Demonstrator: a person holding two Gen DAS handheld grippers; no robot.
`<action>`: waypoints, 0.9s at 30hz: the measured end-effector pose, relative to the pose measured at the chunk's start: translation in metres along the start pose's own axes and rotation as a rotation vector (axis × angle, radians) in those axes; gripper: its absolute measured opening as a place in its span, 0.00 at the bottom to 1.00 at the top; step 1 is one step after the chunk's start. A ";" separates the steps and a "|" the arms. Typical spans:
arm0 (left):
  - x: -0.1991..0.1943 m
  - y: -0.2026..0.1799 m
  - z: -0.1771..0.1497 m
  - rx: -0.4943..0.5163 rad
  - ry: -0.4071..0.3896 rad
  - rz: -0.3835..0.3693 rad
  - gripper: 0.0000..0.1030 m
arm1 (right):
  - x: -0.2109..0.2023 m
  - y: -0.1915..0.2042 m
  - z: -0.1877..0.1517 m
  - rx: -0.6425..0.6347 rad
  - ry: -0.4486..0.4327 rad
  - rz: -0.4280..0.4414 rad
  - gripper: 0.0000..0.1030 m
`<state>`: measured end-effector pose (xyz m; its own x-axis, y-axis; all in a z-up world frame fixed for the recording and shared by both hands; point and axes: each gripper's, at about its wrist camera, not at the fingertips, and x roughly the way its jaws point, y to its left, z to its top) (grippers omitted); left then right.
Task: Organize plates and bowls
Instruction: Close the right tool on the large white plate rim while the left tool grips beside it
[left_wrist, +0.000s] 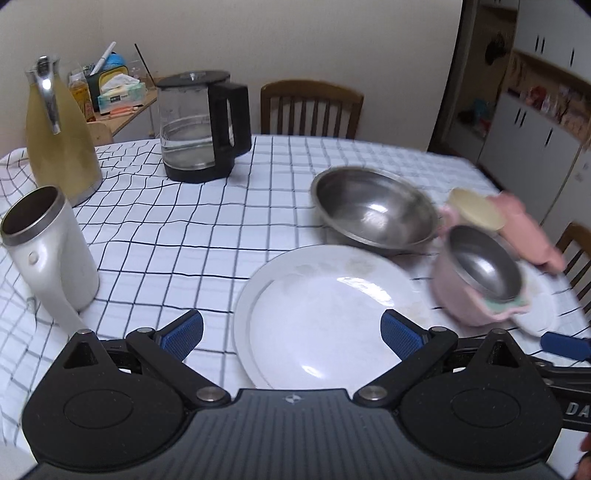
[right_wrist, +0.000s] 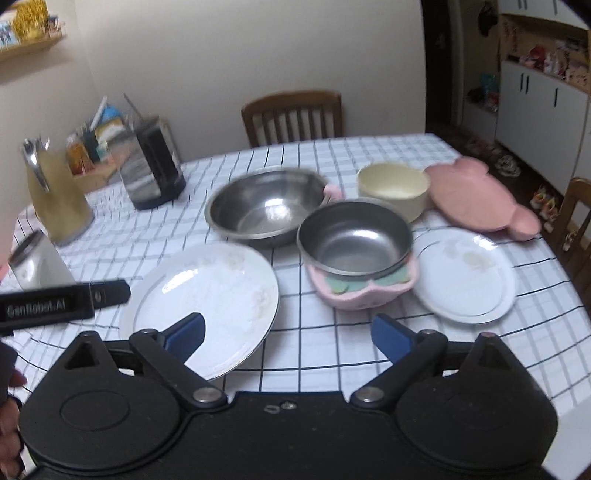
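A large white plate (left_wrist: 328, 310) (right_wrist: 207, 299) lies at the table's near side. Behind it stands a big steel bowl (left_wrist: 373, 208) (right_wrist: 264, 206). To its right is a pink-shelled steel bowl (left_wrist: 480, 273) (right_wrist: 354, 240), then a small white plate (right_wrist: 467, 275), a cream bowl (right_wrist: 393, 184) (left_wrist: 476, 210) and a pink mouse-shaped plate (right_wrist: 476, 195) (left_wrist: 528, 229). My left gripper (left_wrist: 291, 332) is open and empty over the large plate's near rim. My right gripper (right_wrist: 288, 334) is open and empty, just short of the pink bowl.
On the checked tablecloth (left_wrist: 221, 206) stand a glass kettle (left_wrist: 201, 125), a yellow thermos jug (left_wrist: 59, 129) and a white steel-lined mug (left_wrist: 48, 247). Wooden chairs (left_wrist: 310, 107) stand at the far and right sides. Cupboards are at the right.
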<state>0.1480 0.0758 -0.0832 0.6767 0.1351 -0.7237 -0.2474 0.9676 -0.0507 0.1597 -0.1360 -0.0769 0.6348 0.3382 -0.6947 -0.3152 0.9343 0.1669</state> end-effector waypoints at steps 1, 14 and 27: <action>0.009 0.002 0.002 0.004 0.012 0.008 1.00 | 0.007 0.000 0.000 0.001 0.012 0.007 0.91; 0.094 0.043 0.023 -0.105 0.171 0.018 0.90 | 0.082 -0.003 0.005 0.071 0.158 0.046 0.61; 0.121 0.050 0.028 -0.137 0.252 -0.039 0.43 | 0.105 -0.006 0.006 0.123 0.222 0.078 0.35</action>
<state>0.2372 0.1468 -0.1543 0.4981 0.0250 -0.8668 -0.3282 0.9307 -0.1618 0.2324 -0.1053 -0.1465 0.4373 0.3889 -0.8109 -0.2600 0.9178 0.3001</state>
